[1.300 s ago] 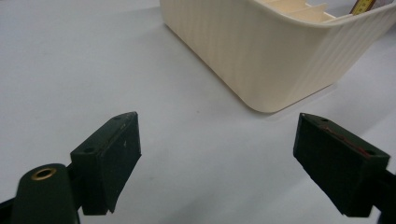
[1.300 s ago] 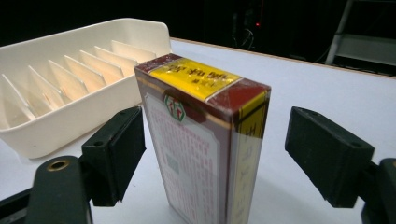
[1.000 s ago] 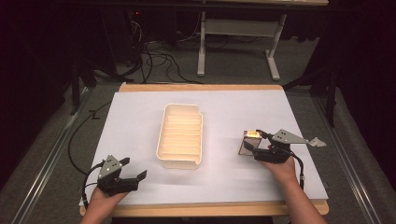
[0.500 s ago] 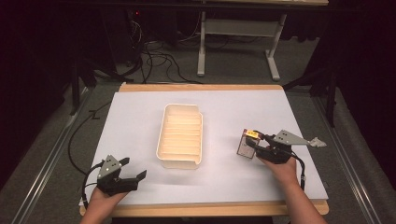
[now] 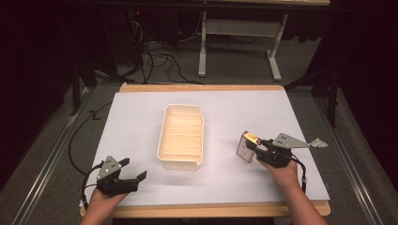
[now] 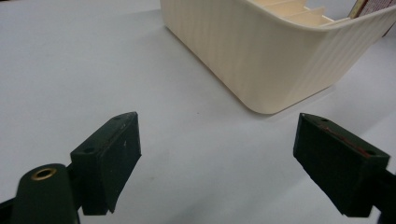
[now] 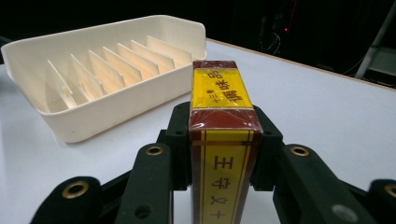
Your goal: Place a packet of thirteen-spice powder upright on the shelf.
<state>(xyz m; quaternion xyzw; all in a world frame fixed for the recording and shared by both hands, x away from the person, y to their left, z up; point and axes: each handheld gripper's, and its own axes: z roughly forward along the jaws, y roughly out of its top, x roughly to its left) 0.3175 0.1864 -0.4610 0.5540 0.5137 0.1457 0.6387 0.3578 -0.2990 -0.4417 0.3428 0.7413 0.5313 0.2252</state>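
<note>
The right gripper [image 5: 253, 146] stands near the right edge of the bench [image 5: 141, 126], roughly midway along it, with its jaws having just closed onto a small red-and-yellow box [image 5: 246, 146]. In the right gripper view the box [image 7: 223, 140] sits upright between the two black jaws, both pads pressed against its narrow sides, the wrapper glossy and printed with characters on a yellow panel. The box is on or just above the white bench surface; contact underneath cannot be confirmed. To its left, at the middle of the bench, sits a cream plastic tray [image 5: 182, 137] with a row of thin dividers inside, apart from the box and lying lengthwise from the front edge toward the back. The tray [image 7: 93, 60] shows bare slots in the right gripper view. The left gripper [image 5: 130, 174] rests close to the front left corner of the bench, jaws spread wide with nothing between them; in the left gripper view the near corner of the tray [image 6: 275, 56] lies just ahead of it, untouched.
</note>
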